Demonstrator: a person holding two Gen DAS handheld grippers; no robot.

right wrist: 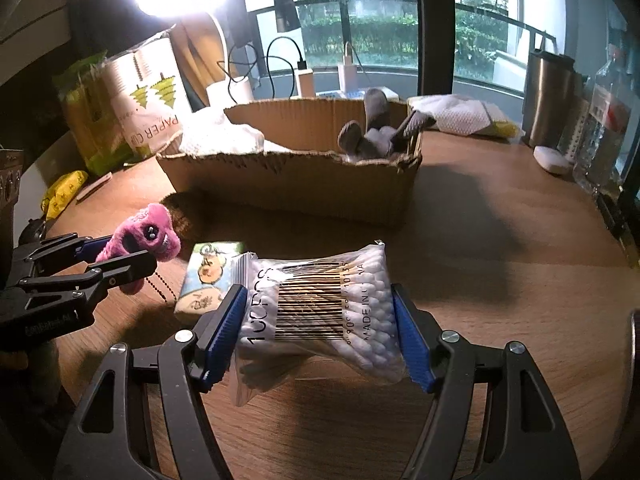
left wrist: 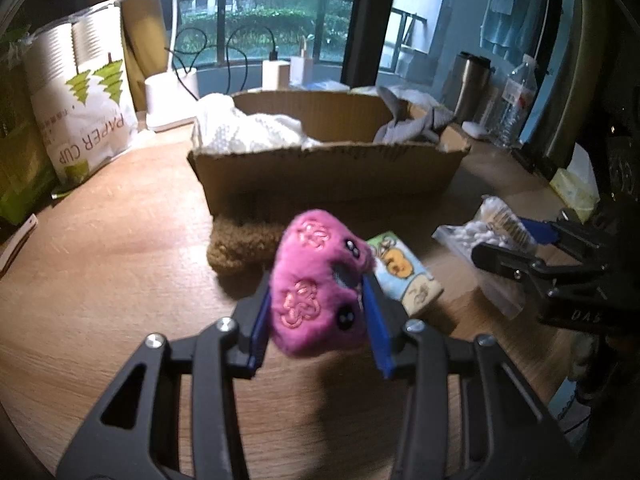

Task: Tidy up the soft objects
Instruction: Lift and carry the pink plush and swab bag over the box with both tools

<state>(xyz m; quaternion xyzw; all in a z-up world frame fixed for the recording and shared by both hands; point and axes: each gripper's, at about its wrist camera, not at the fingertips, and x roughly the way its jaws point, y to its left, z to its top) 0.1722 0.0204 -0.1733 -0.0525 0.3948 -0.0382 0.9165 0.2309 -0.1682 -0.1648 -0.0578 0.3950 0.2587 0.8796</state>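
1. Wooden bench set before a large window with a balcony railing and greenery beyond; a lit lamp glares at upper left in the right wrist view.
2. Cardboard box, open-topped, standing at mid-bench. White cloth fills its left end; a grey plush toy sits in its right end, limbs poking above the rim.
3. Left gripper: blue pads pinching a pink plush toy with embroidered flowers and small black eyes, held raised off the bench in front of the box. A bead chain hangs from the toy in the right wrist view.
4. Right gripper: pads pressed against both sides of a clear bag of cotton swabs with a barcode label, held above the bench, nearer the camera than the box.
5. Tissue pack with a cartoon print, lying flat on the bench between the two grippers.
6. Brown fuzzy item, lying on the bench against the front wall of the box.
7. Paper cup sleeve, marked "PAPER CUP", leaning at the left edge beside green packaging.
8. Steel tumbler and water bottle, upright at far right.
9. White chargers with black cables, behind the box by the window.
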